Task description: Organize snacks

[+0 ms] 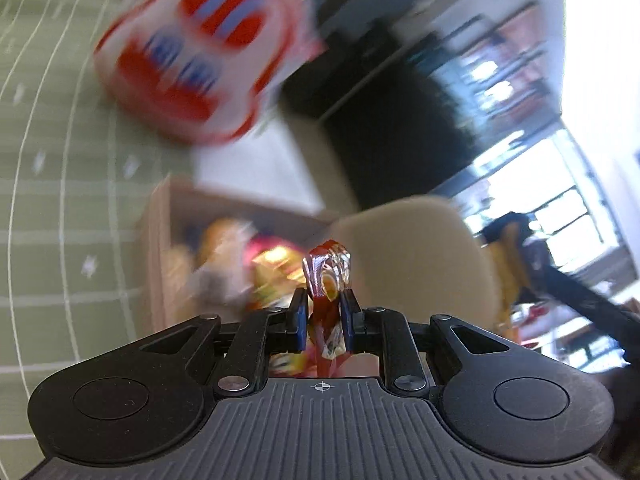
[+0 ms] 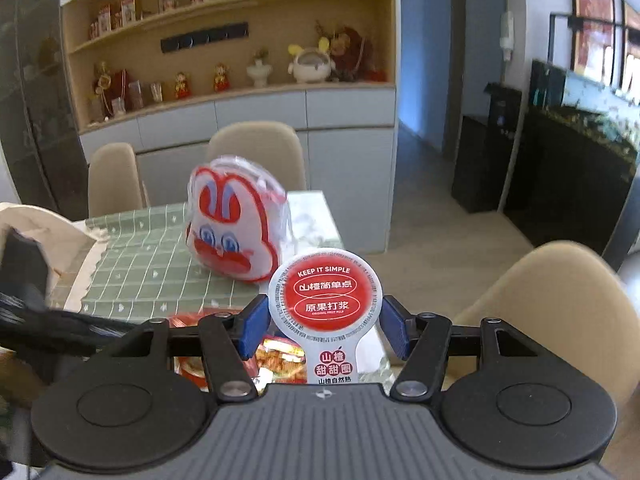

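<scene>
My left gripper (image 1: 325, 300) is shut on a red foil snack packet (image 1: 326, 280), held edge-on above a wooden box (image 1: 160, 240) that holds several colourful snack packets (image 1: 256, 268). The left wrist view is blurred by motion. My right gripper (image 2: 324, 316) is shut on a round white hawthorn snack pack with a red label (image 2: 325, 292), held above the table edge. A white and red rabbit-shaped snack bag (image 2: 232, 228) stands on the green checked tablecloth (image 2: 152, 264); it also shows in the left wrist view (image 1: 208, 48).
Beige chairs (image 2: 256, 152) stand behind and right of the table (image 2: 552, 300). Red snack packets (image 2: 280, 360) lie under my right gripper. A white cloth bag (image 2: 36, 228) sits at the left. Shelves and cabinets (image 2: 240, 60) line the far wall.
</scene>
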`<state>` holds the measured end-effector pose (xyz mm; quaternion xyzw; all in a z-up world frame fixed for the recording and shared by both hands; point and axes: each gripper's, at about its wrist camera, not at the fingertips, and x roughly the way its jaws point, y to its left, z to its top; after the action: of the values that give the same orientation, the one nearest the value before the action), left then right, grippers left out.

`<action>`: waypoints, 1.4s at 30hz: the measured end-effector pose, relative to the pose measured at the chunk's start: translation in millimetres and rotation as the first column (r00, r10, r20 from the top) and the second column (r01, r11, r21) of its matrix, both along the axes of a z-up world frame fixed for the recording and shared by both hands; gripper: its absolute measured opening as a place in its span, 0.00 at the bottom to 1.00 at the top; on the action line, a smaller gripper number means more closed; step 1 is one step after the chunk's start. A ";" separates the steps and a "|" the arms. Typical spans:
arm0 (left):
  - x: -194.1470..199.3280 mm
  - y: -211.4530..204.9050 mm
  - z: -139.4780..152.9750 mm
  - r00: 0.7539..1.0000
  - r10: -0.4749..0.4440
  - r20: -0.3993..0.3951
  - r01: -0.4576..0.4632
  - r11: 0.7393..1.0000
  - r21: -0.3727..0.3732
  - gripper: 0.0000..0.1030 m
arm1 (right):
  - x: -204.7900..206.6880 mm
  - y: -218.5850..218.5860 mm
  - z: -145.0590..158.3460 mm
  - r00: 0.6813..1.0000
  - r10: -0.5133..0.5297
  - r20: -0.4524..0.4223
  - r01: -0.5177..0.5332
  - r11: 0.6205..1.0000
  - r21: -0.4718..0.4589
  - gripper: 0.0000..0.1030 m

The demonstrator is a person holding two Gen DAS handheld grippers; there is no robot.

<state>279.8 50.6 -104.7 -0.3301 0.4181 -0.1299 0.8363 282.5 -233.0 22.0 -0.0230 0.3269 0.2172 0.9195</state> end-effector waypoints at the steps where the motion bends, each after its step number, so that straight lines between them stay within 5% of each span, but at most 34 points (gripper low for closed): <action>1: 0.8 1.5 -12.8 0.999 0.017 -0.036 -0.017 1.000 -0.007 0.20 | 3.3 -0.9 -6.8 1.000 0.003 -0.016 -0.003 1.000 0.001 0.59; 5: -1.6 19.0 -38.2 0.994 0.067 -0.091 -0.072 0.996 -0.055 0.23 | 10.8 1.6 -40.2 0.995 0.023 -0.093 -0.024 1.000 -0.007 0.59; 13: -42.3 25.7 18.7 0.986 0.139 0.094 -0.150 0.981 0.124 0.24 | 42.4 47.6 -95.8 0.975 0.039 -0.220 -0.030 0.998 0.047 0.59; 17: -79.0 21.4 40.1 0.975 0.178 0.136 -0.205 0.954 0.220 0.24 | 62.7 73.7 -126.7 0.973 -0.039 -0.229 0.044 0.999 0.016 0.59; 21: -124.8 6.7 56.7 0.969 0.165 0.184 -0.220 0.912 0.346 0.24 | 74.6 69.5 -145.3 0.941 -0.048 -0.336 0.082 0.993 0.088 0.59; 24: -157.0 -4.4 66.3 0.969 0.122 0.217 -0.204 0.890 0.408 0.23 | 56.3 53.4 -130.1 0.943 -0.040 -0.331 0.097 0.983 0.156 0.61; 28: -194.5 -12.7 77.1 0.966 0.054 0.254 -0.169 0.874 0.456 0.20 | 0.6 34.5 -81.6 0.991 -0.075 -0.111 0.091 0.985 0.144 0.76; 32: -215.9 -16.3 88.1 0.961 0.004 0.276 -0.128 0.892 0.433 0.17 | -45.4 25.1 -42.5 0.995 -0.089 0.041 0.083 0.988 0.134 0.79; 42: -264.5 -31.1 100.3 0.961 -0.001 0.275 -0.148 0.840 0.522 0.17 | -161.8 34.7 -24.4 0.994 -0.104 0.022 0.101 0.990 0.097 0.79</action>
<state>15.3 19.5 -4.4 -0.0780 0.3093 -0.0180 0.9476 120.7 -198.4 -2.4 0.0349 0.3046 0.1848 0.9337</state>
